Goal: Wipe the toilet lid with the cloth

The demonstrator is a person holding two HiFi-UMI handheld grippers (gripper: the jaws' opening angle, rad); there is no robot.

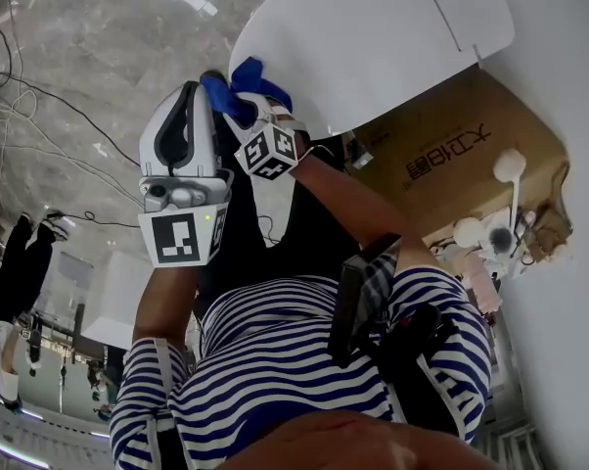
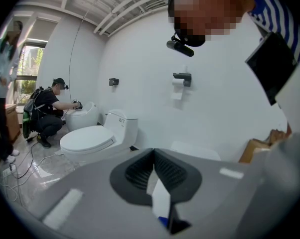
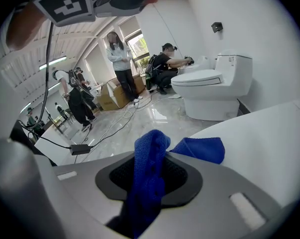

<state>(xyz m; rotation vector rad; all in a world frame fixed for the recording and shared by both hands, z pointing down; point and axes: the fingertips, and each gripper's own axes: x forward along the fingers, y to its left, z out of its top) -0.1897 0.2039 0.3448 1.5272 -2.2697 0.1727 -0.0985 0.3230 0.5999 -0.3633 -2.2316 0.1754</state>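
Blue cloth (image 3: 200, 149) was pinched in the right gripper's (image 3: 149, 176) jaws, with its free corner at the near edge of the closed toilet lid (image 1: 373, 37). Left gripper (image 2: 154, 171) sat just beside, jaws pressed together, empty. Step looked like bringing cloth onto lid. Next move needs cloth pressed flat and swept across.
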